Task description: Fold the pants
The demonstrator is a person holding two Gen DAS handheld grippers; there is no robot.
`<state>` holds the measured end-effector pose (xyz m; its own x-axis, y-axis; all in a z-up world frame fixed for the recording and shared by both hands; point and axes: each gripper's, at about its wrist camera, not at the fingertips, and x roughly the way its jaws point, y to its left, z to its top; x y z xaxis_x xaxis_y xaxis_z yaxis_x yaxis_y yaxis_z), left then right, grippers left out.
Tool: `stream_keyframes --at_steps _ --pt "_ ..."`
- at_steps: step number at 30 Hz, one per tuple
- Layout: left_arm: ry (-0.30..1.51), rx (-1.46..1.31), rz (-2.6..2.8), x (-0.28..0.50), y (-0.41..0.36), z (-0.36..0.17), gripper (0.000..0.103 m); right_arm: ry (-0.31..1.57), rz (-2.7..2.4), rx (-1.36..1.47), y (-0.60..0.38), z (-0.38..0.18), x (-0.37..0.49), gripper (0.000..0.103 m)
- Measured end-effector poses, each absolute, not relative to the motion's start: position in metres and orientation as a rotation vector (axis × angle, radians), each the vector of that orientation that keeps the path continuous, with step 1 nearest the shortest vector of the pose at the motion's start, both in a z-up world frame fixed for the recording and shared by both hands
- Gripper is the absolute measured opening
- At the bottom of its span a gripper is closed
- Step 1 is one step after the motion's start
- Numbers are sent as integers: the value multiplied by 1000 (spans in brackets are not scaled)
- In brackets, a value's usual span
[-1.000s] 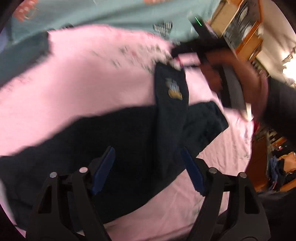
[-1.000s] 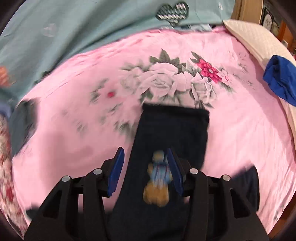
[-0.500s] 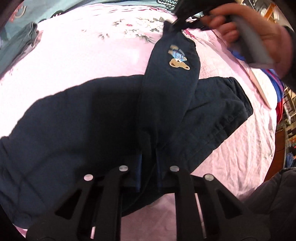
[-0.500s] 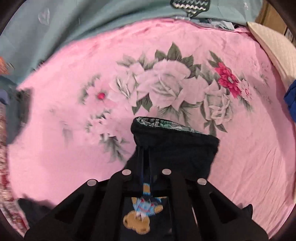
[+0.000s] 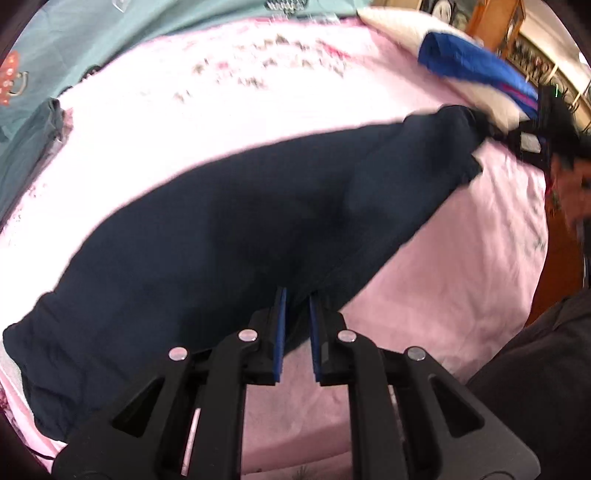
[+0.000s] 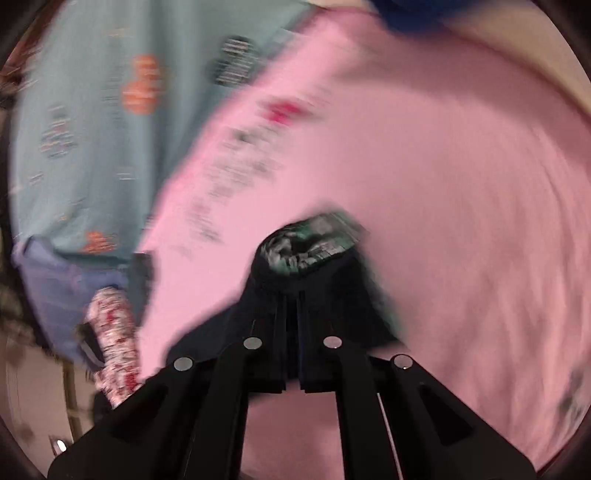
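Dark navy pants (image 5: 229,236) lie stretched across a pink floral bedsheet (image 5: 229,110). In the left wrist view my left gripper (image 5: 295,306) is shut on the near edge of the pants, blue pads pinching the cloth. The far end of the leg is pulled out to the right, where my right gripper (image 5: 495,133) holds it, blurred. In the right wrist view my right gripper (image 6: 291,306) is shut on the bunched cuff of the pants (image 6: 310,251), whose patterned green lining shows. That view is smeared by fast motion.
A teal quilt (image 5: 110,40) covers the far side of the bed. A cream pillow (image 5: 406,33) with a blue garment (image 5: 472,70) on it lies at the far right. A person's dark sleeve (image 5: 535,369) is at lower right. Wooden furniture stands beyond the bed.
Both grippers shut on the pants. The right gripper swept the folded-over leg far to the right, so the bear patch is out of sight and the leg lies stretched out.
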<state>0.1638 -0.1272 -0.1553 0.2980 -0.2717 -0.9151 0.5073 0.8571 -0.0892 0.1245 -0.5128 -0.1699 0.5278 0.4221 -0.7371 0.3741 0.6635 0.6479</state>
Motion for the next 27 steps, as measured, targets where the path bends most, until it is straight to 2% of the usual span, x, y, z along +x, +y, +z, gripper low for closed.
stream_keyframes --at_steps 1,2,3,5,10,12,14,16,17,20,25,27 --pt "1168 259 -528 163 -130 -158 12 1119 -18 942 -518 -198 110 9" --pt "1168 277 -527 161 -133 -159 12 1163 -69 997 -523 -217 96 5" --pt "1167 292 -526 160 -135 -159 12 1136 -58 1054 -528 -223 88 9" --pt "1157 308 -513 161 -137 -157 15 1110 -76 1070 -532 -213 80 29" --pt "1130 317 -478 163 -141 -155 30 980 -24 819 -505 -142 104 29" --pt "1143 299 -461 163 -141 -162 45 938 53 682 -483 -127 130 29" --pt "1201 294 -448 164 -142 -175 46 936 134 590 -465 -133 158 29" --pt "1201 317 -446 157 -142 -179 46 1020 128 484 -455 -162 190 28" --pt "1197 340 -462 152 -144 -178 46 1074 57 385 -454 -181 204 19" --pt "1181 368 -493 138 -141 -171 47 1071 71 403 -472 -205 229 15" --pt "1126 295 -421 134 -116 -154 53 1082 51 380 -467 -185 234 23" --pt "1104 267 -352 139 -101 -152 60 1036 90 394 -458 -170 222 27"
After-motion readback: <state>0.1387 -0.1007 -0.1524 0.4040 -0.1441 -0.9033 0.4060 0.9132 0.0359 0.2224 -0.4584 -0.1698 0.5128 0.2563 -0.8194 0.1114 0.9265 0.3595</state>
